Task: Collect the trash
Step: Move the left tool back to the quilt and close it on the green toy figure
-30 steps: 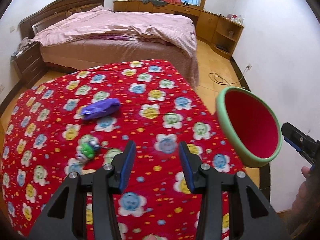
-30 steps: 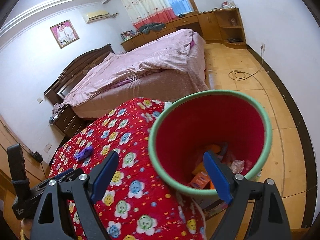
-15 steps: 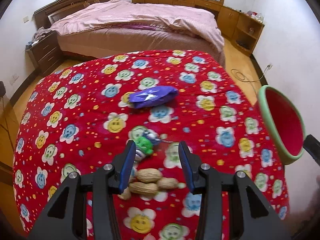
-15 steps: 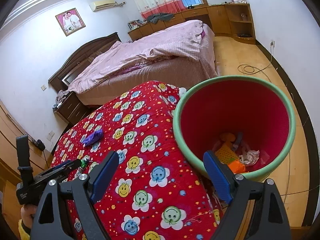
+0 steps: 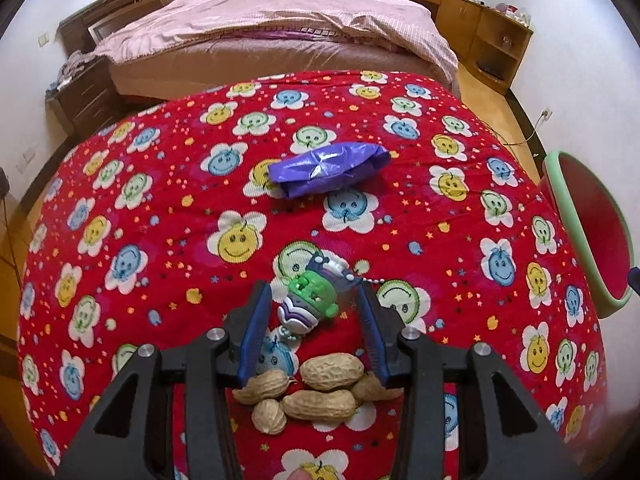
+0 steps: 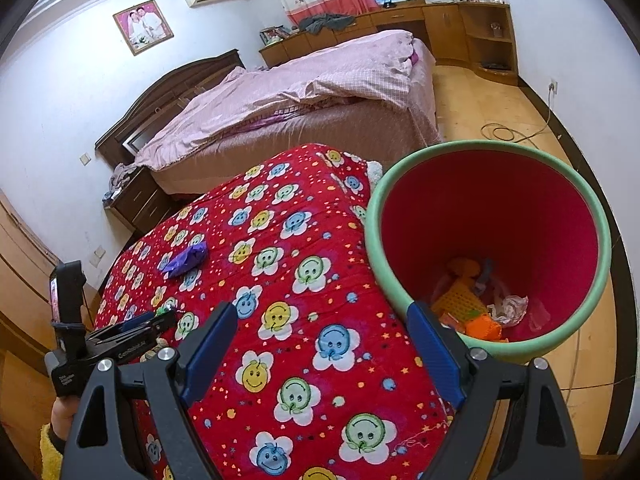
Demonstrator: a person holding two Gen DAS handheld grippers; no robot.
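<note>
Your left gripper point(image 5: 314, 312) points down at the counter point(image 5: 160, 208), which wears a red cloth with smiley flowers. The gripper is partly open, and nothing is squeezed in it. Between its blue fingers point(image 5: 253, 330) sits a little toy charm point(image 5: 310, 300). It has a green top, a white and purple body, and a thin bead chain going off to the right. The pads do not press on it.

Just under the gripper, closer to you, lie the peanuts point(image 5: 316, 390). They are tan, bumpy shells, about five of them, bunched in a small pile and touching each other.

Farther ahead of the left gripper lies a purple wrapper point(image 5: 328, 170). It is shiny and crinkled, long and flat on the cloth.

Your right gripper point(image 6: 320, 354) is wide open and holds nothing. It hangs over the edge of the counter. Just ahead of its right finger stands the bin point(image 6: 592, 216), well off to the right of your left gripper. The bin is red inside with a pale green rim. At its bottom you can see orange and yellow scraps and some crumpled paper.
</note>
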